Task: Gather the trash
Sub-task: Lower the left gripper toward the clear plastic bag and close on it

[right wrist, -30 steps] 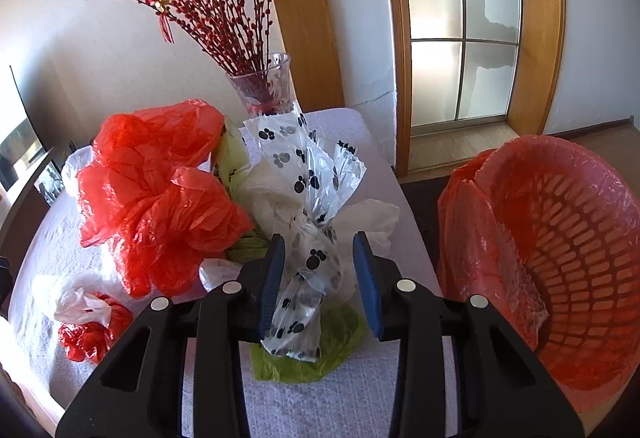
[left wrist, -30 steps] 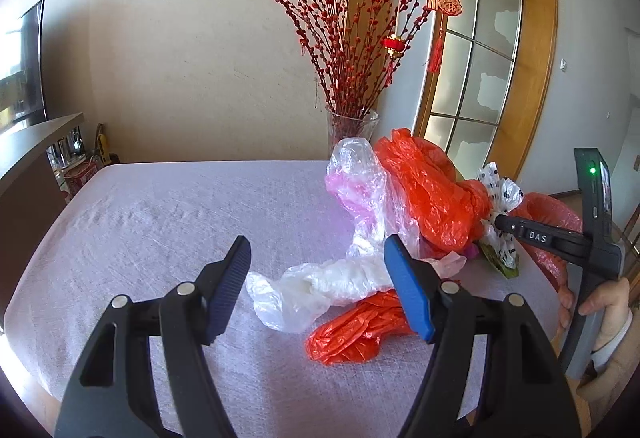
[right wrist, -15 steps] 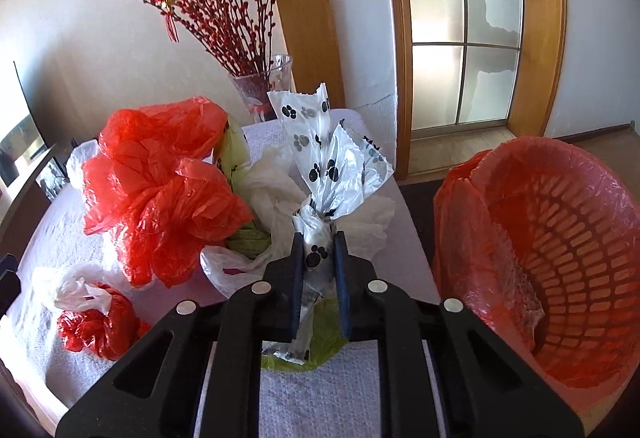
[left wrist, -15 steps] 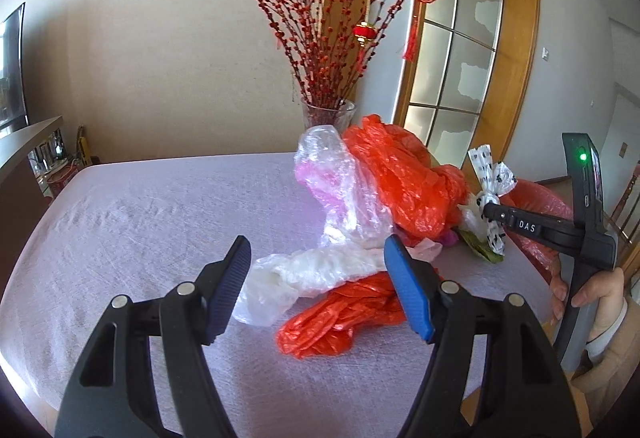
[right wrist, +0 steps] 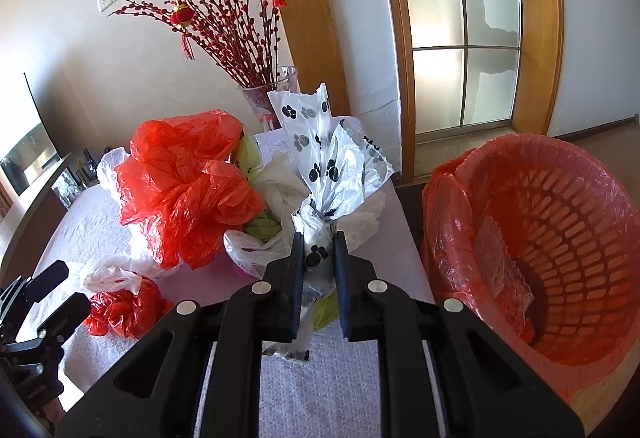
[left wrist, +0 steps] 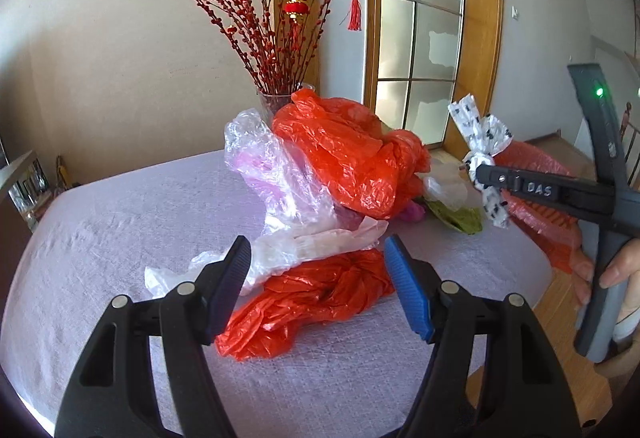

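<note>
My right gripper is shut on a white paw-print plastic bag and holds it lifted above the table; the bag also shows in the left wrist view. My left gripper is open, just above a crumpled red bag and a clear white bag on the lilac tablecloth. A big red bag and a pink-clear bag lie behind. A red basket lined with a red bag stands right of the table.
A glass vase with red berry branches stands at the table's far edge. A green bag and more white plastic lie near the right edge. A wood-framed glass door is behind. A small red bundle lies front left.
My right gripper shut on the paw-print bag and lifted it. My left gripper moved closer over the small red bag, still open.
</note>
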### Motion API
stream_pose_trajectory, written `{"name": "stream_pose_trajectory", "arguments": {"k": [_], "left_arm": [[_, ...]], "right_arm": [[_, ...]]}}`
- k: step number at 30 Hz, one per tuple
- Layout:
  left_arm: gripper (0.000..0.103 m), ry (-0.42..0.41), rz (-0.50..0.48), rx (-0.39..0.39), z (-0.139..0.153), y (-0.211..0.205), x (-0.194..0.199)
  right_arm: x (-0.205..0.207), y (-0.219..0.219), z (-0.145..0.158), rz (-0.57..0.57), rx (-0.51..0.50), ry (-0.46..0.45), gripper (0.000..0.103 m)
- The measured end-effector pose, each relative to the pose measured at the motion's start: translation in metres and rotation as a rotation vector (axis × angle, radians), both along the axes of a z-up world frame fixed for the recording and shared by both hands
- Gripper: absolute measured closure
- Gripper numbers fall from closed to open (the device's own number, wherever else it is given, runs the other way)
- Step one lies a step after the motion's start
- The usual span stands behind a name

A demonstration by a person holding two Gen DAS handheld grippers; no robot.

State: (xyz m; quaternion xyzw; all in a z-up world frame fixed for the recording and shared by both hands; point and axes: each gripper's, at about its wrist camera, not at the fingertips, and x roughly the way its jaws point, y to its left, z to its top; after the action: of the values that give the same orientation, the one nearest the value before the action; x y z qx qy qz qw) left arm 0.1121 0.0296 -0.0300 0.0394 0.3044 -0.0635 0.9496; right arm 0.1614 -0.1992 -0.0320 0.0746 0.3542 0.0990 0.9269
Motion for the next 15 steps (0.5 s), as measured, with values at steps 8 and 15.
{"name": "stream_pose_trajectory", "arguments": {"k": [8,15], "left_arm": [[0.042,0.059,-0.035,0.052,-0.014,-0.007,0.023],[0.072,0.094,-0.044,-0.013,-0.016,0.005,0.032]], "right_arm": [[-0.003,-0.005,-0.001,-0.002,0.015,0.014,0.088],[-0.003,-0.005,-0.001,0.000,0.014,0.019,0.088]]}}
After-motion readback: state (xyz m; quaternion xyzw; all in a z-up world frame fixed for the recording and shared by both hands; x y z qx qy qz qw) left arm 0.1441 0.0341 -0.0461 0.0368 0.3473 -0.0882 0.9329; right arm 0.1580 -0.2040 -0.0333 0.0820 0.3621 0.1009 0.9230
